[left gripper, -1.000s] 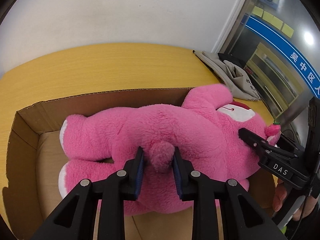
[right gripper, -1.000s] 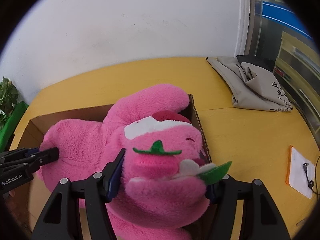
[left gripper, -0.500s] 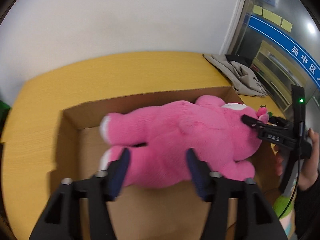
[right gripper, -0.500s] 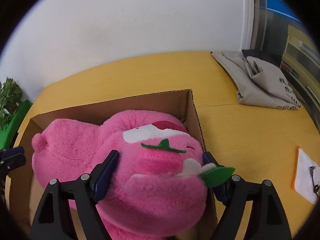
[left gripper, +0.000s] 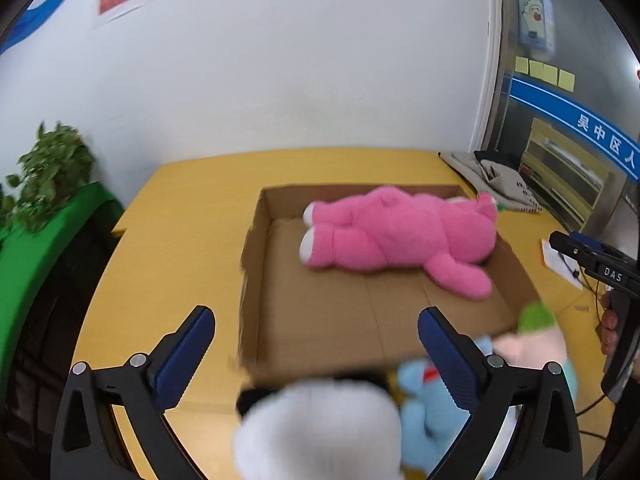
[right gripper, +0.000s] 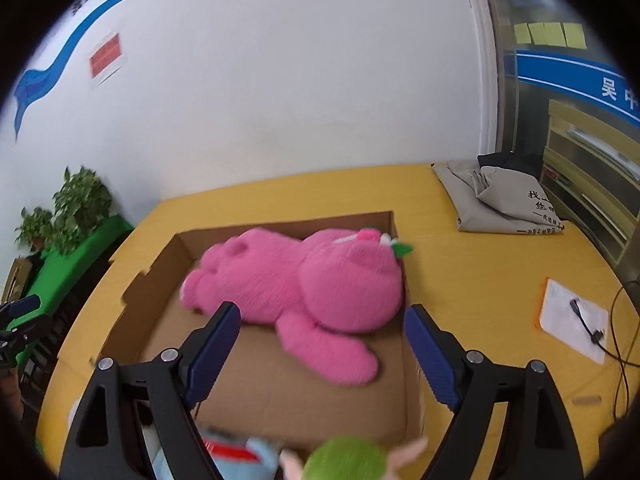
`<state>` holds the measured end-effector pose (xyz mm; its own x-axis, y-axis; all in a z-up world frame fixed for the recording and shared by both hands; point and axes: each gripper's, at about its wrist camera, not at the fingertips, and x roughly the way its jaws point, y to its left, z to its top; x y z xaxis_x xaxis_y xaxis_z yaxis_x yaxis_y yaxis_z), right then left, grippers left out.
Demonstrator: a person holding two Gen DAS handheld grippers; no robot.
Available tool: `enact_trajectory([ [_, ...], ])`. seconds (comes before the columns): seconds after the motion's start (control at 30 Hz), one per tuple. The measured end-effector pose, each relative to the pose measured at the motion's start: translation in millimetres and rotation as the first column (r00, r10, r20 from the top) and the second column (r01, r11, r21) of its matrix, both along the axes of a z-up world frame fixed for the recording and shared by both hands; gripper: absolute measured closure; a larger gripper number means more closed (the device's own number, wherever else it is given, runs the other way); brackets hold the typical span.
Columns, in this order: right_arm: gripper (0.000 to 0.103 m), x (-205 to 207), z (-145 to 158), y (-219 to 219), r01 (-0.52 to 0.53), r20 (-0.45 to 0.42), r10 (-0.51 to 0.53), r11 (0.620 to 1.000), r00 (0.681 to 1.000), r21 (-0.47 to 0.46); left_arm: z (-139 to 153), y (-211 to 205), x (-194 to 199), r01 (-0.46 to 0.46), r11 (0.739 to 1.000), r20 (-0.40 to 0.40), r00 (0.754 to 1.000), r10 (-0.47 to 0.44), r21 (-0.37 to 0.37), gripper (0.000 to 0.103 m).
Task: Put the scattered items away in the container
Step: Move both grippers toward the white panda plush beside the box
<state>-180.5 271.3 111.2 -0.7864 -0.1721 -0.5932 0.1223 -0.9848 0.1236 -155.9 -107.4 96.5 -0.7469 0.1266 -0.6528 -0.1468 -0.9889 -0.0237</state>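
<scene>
So the pink plush bear [left gripper: 400, 232] is lying on its side inside the cardboard box [left gripper: 256, 280], up toward 12 o'clock along the far wall, head jammed in the far right corner. My left gripper [left gripper: 316, 356] is spreading its jaws with nothing between them, and my right gripper [right gripper: 322, 346] sits wide and empty too.

Biggest worry from here is the leftovers. A white plush [left gripper: 320, 432], a blue plush [left gripper: 428, 408] and a green-and-pink one [left gripper: 536, 332] are bunched at 5 to 6 o'clock, right against the box's near wall. They overlap, so I think one grab could drag two out or tip one off the table [left gripper: 180, 208]. Coming in low could also hook that near wall and shove the box. The bear hogs the back half, so the rest need to go in the near part.
</scene>
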Motion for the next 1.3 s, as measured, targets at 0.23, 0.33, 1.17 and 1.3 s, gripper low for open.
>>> enact_trajectory([
  [0.23, 0.019, 86, -22, -43, -0.032, 0.019, 0.031, 0.998, 0.999, 0.045, -26, 6, 77, -0.057, 0.998, 0.006, 0.998, 0.057, 0.017, 0.000],
  [0.33, 0.019, 114, -30, -61, -0.047, 0.021, 0.046, 0.996, 0.999, 0.072, -36, 10, 97, -0.072, 0.997, 0.015, 0.997, 0.071, 0.032, 0.000],
  [1.17, 0.019, 154, -65, -95, -0.079, 0.091, 0.067, 0.987, 0.994, 0.140, -58, 43, 121, -0.107, 0.993, 0.033, 0.994, 0.109, -0.053, 0.000],
  [1.3, 0.019, 152, -67, -96, -0.082, 0.097, 0.068, 0.986, 0.993, 0.143, -60, 43, 118, -0.110, 0.992, 0.039, 0.993, 0.112, -0.058, 0.000],
])
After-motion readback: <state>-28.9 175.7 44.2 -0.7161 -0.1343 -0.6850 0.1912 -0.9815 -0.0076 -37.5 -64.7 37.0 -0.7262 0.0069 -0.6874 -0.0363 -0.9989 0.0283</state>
